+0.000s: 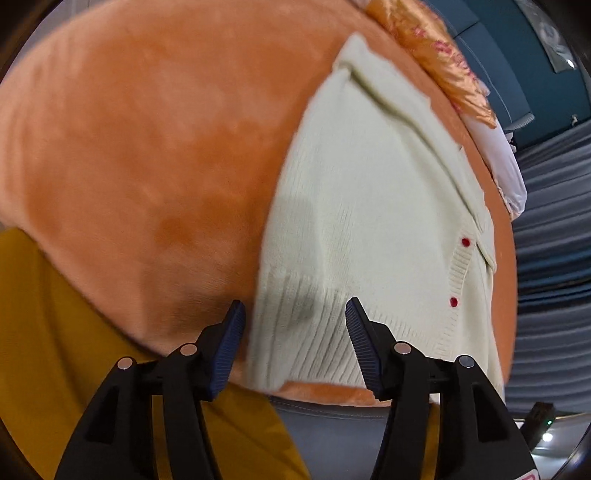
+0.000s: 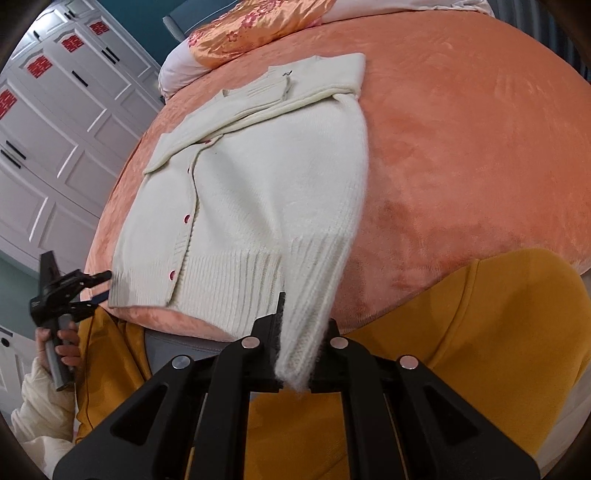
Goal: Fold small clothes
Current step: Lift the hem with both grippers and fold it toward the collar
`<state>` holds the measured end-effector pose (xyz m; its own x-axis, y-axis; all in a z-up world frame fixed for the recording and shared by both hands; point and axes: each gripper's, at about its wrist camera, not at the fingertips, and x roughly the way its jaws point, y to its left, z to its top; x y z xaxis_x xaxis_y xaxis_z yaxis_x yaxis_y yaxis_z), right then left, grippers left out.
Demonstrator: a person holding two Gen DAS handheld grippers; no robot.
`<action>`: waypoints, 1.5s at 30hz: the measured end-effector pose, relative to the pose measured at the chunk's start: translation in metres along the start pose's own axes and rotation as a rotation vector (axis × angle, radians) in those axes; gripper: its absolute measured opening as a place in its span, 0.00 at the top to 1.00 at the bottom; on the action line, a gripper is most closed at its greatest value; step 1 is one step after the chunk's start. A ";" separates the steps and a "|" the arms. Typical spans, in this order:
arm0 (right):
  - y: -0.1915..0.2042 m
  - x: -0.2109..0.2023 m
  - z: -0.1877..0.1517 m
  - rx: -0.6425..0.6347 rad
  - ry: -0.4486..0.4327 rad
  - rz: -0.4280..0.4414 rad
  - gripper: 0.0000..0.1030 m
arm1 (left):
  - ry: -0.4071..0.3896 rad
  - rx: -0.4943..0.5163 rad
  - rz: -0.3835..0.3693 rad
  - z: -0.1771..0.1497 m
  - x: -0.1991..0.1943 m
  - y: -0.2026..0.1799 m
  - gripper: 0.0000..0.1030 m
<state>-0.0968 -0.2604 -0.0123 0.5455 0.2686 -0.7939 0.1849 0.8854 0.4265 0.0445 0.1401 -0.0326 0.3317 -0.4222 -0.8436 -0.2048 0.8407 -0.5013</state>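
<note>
A cream knit cardigan [image 2: 236, 192] with small red buttons lies flat on an orange velvet bed cover [image 2: 461, 155]. It also shows in the left wrist view [image 1: 369, 221]. My right gripper [image 2: 301, 332] is shut on the ribbed cuff of the cardigan's sleeve [image 2: 317, 295], which stretches from the shoulder down to the jaws. My left gripper [image 1: 295, 314] is open, just above the ribbed hem at the cardigan's corner, touching nothing. It also shows in the right wrist view [image 2: 99, 286], at the hem's left corner.
A mustard yellow cloth [image 2: 498, 350] lies at the bed's near edge. An orange satin pillow [image 2: 258, 26] sits at the far end. White wardrobe doors [image 2: 55, 129] stand to the left of the bed.
</note>
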 end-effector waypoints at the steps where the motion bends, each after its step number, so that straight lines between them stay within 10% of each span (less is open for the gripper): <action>1: -0.001 -0.001 -0.001 0.002 -0.001 0.000 0.94 | -0.008 0.005 0.004 -0.002 0.002 -0.002 0.50; 3: -0.003 -0.003 0.001 0.004 -0.005 -0.001 0.94 | -0.015 0.049 0.002 -0.003 -0.001 -0.008 0.95; 12: 0.004 -0.025 -0.008 -0.086 0.041 -0.068 0.95 | -0.039 0.210 -0.002 -0.047 -0.069 -0.035 0.94; 21: 0.006 -0.081 -0.060 -0.235 0.257 -0.054 0.94 | 0.192 0.355 0.070 -0.128 -0.112 -0.042 0.94; 27: 0.034 -0.088 0.049 -0.225 -0.045 -0.011 0.94 | -0.089 0.349 -0.041 0.000 -0.141 -0.086 0.93; 34: 0.023 -0.049 0.188 0.160 -0.404 0.052 0.85 | -0.422 0.235 0.114 0.123 -0.104 -0.127 0.82; 36: 0.028 -0.067 0.176 0.219 -0.585 0.054 0.48 | -0.538 0.203 0.142 0.120 -0.117 -0.122 0.77; 37: 0.031 -0.073 0.166 0.211 -0.647 0.044 0.31 | -0.591 0.183 0.134 0.115 -0.127 -0.119 0.57; 38: 0.034 -0.074 0.161 0.192 -0.664 0.039 0.31 | -0.612 0.165 0.131 0.110 -0.133 -0.116 0.41; 45: 0.012 -0.022 0.111 0.102 -0.404 -0.049 0.33 | -0.459 0.230 0.170 0.080 -0.092 -0.094 0.40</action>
<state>-0.0158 -0.2978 0.0578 0.8072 0.0381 -0.5891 0.2879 0.8458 0.4492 0.1073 0.1274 0.1078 0.6905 -0.1255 -0.7124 -0.1010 0.9585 -0.2667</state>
